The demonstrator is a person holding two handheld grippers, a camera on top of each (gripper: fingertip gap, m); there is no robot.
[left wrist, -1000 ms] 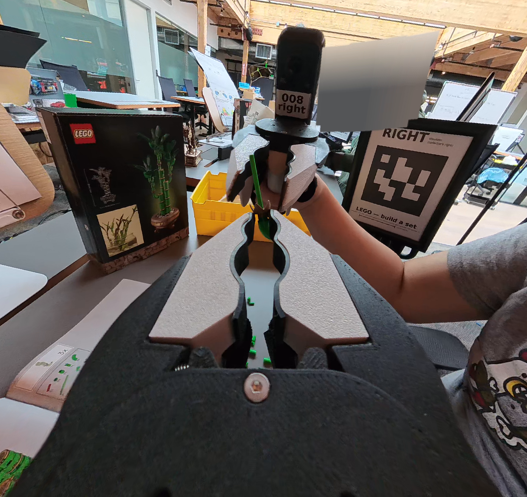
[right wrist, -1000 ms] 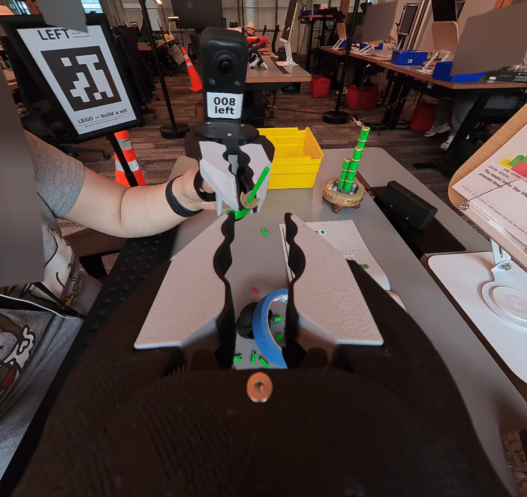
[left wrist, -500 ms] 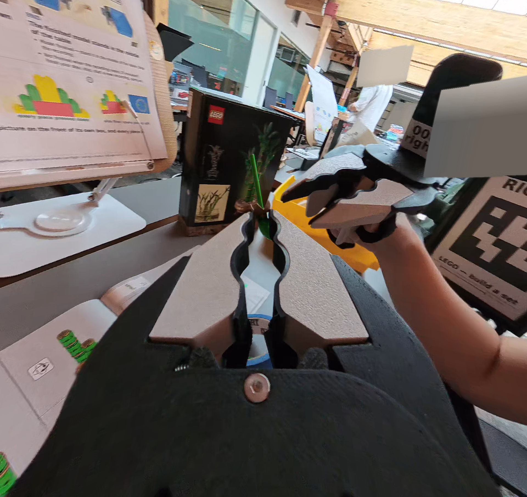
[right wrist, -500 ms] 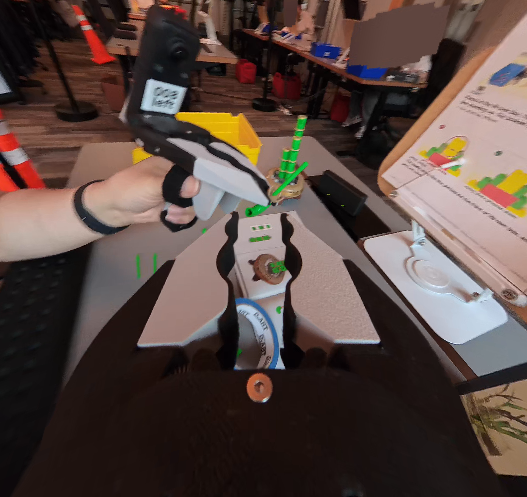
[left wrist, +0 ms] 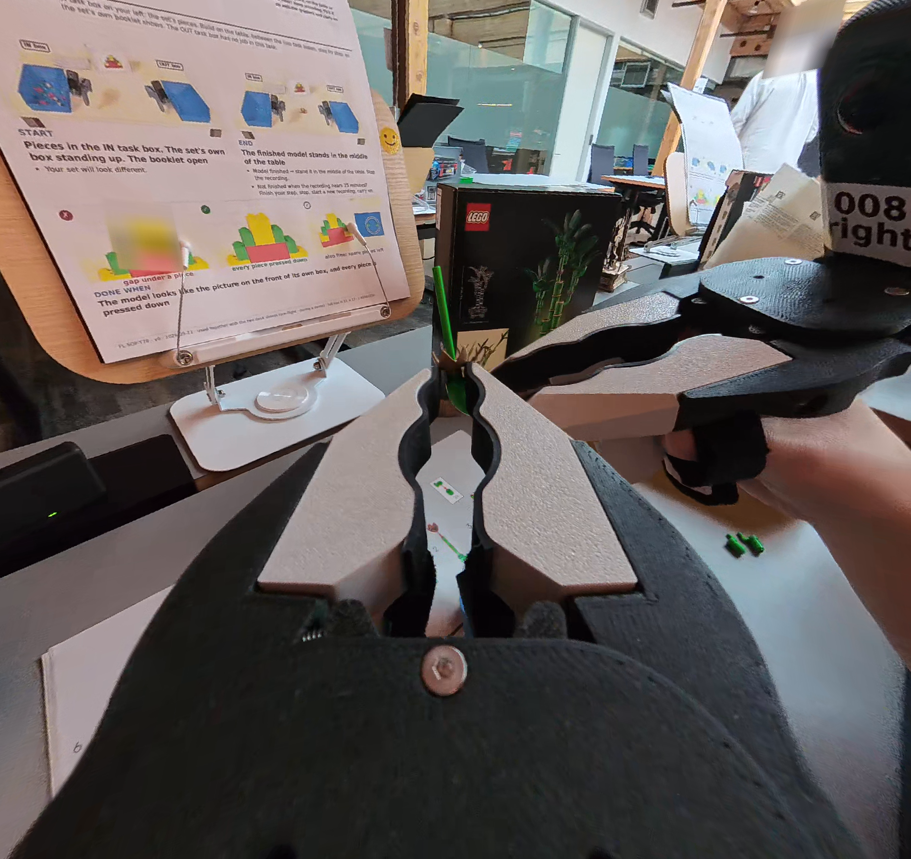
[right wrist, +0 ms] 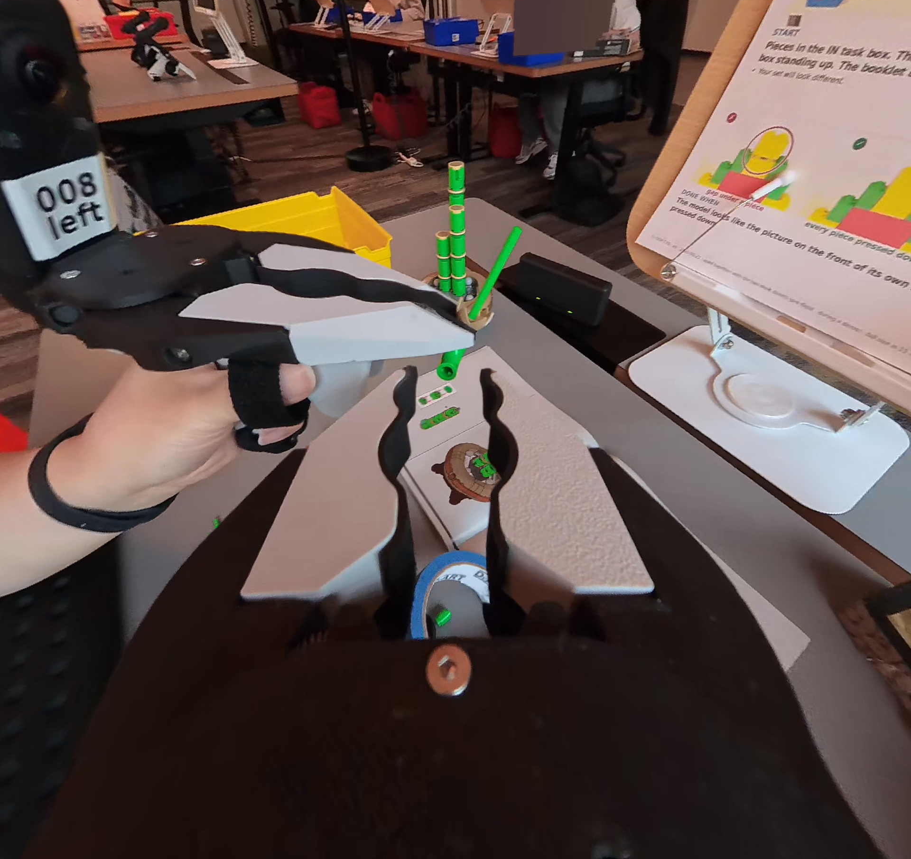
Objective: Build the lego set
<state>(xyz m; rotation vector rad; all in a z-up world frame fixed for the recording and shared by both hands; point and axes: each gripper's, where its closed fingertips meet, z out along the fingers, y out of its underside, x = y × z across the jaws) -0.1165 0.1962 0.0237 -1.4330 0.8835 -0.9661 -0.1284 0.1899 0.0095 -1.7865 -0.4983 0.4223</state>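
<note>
My left gripper [left wrist: 451, 373] is shut on a green stalk piece [left wrist: 442, 310], a thin green rod with a tan collar and a thicker green tube at its lower end. In the right wrist view this gripper [right wrist: 463, 330] comes in from the left and holds the stalk [right wrist: 493, 271] tilted, its tube end just beyond my right gripper [right wrist: 447, 374]. The right gripper is open and empty. The bamboo model [right wrist: 456, 243] stands upright in its round brown pot behind the stalk. The open booklet [right wrist: 468, 446] lies under both grippers.
A yellow bin [right wrist: 315, 216] stands at the back left. A black box [right wrist: 562, 288] and an instruction stand [right wrist: 788, 155] are on the right. The set's box [left wrist: 522, 263] stands behind. A blue tape roll [right wrist: 443, 584] and loose green pieces [left wrist: 742, 544] lie on the table. My two grippers' fingertips are within a few centimetres of each other.
Both grippers swung from facing each other toward the instruction stand and lowered over the booklet. The left gripper kept hold of the stalk, which is now near the bamboo model.
</note>
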